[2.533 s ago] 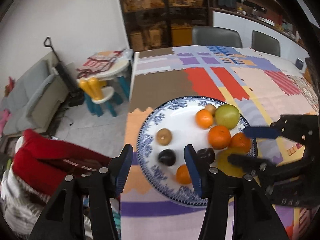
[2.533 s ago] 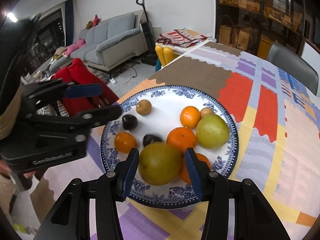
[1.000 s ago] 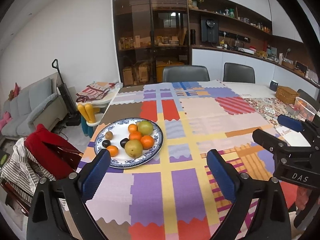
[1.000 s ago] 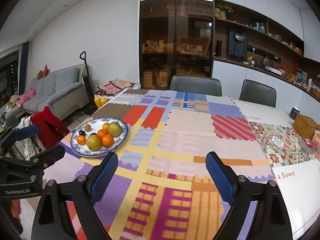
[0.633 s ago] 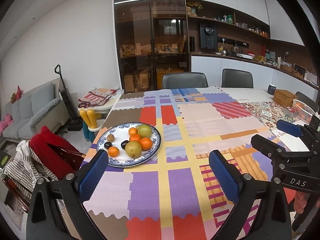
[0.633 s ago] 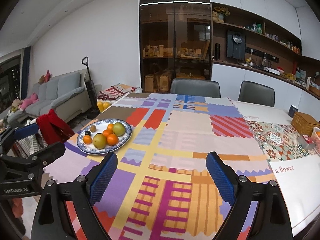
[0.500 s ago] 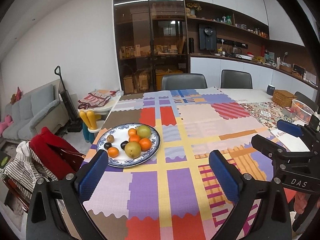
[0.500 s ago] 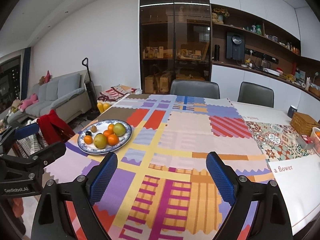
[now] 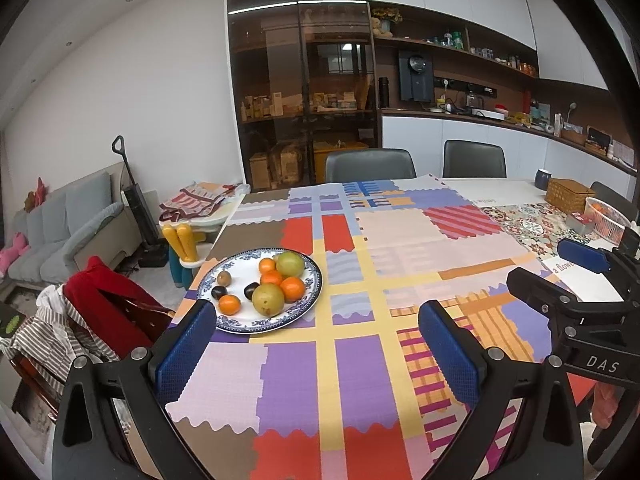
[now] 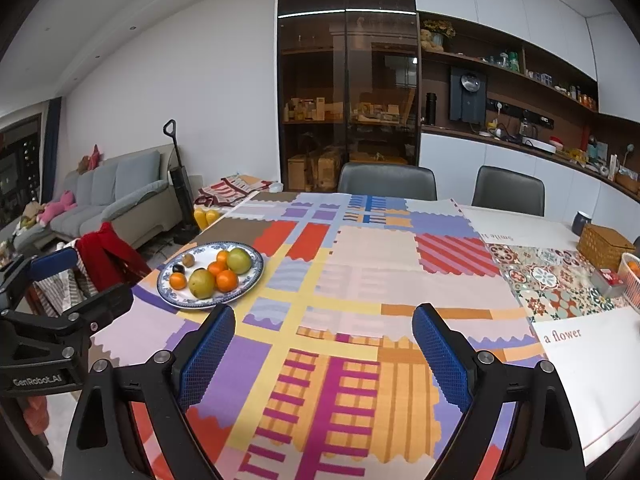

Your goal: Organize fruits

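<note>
A blue-patterned plate (image 9: pixel 308 300) (image 10: pixel 252 276) sits near the table's left edge, holding several oranges (image 9: pixel 293 289), two green-yellow pears (image 9: pixel 268 299) and small dark fruits (image 9: pixel 219 292). My left gripper (image 9: pixel 316 344) is open and empty, held back above the near edge of the table. My right gripper (image 10: pixel 322 344) is open and empty, also held back and further right. Each gripper shows at the side of the other's view.
A patchwork cloth (image 9: pixel 360 360) covers the table. A wicker box (image 10: pixel 604 246), a mug (image 10: pixel 581 222) and a basket with oranges (image 10: pixel 634 280) stand at the far right. Two grey chairs (image 10: pixel 386 182) stand behind the table; a chair with a red garment (image 9: pixel 108 300) stands left.
Both grippers have pulled well back from the plate and opened wide, the right one letting go of the pear. In the last half second they barely move.
</note>
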{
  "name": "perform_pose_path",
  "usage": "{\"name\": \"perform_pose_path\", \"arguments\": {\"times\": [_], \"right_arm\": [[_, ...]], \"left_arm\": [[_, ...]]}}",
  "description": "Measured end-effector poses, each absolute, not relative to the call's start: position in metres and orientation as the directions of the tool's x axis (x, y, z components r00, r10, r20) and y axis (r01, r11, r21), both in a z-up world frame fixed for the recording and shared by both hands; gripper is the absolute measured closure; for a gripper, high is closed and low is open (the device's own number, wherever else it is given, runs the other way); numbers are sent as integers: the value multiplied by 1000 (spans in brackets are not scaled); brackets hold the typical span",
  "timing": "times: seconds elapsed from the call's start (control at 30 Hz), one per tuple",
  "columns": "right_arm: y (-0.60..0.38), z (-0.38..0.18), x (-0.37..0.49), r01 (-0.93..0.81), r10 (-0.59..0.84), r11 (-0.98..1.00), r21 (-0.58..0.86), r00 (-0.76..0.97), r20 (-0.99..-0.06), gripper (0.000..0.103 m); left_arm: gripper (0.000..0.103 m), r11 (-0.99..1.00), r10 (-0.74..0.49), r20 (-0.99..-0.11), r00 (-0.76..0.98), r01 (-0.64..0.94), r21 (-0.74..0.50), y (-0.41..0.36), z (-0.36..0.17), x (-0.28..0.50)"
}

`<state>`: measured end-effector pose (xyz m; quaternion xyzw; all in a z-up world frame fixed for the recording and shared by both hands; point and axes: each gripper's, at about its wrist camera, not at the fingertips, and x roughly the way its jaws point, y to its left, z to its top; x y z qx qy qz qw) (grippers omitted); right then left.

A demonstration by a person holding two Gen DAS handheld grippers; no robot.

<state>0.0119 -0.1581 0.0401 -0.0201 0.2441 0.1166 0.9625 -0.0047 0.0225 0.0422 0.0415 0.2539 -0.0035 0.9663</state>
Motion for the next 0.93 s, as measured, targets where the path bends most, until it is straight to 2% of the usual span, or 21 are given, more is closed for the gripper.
{"name": "perform_pose_path", "arguments": {"times": [0.93], "right_arm": [[-162, 40, 10, -237, 221, 971, 29, 848, -481, 12]], "left_arm": [[0, 997, 17, -504, 863, 24, 75, 21, 39, -1]]}}
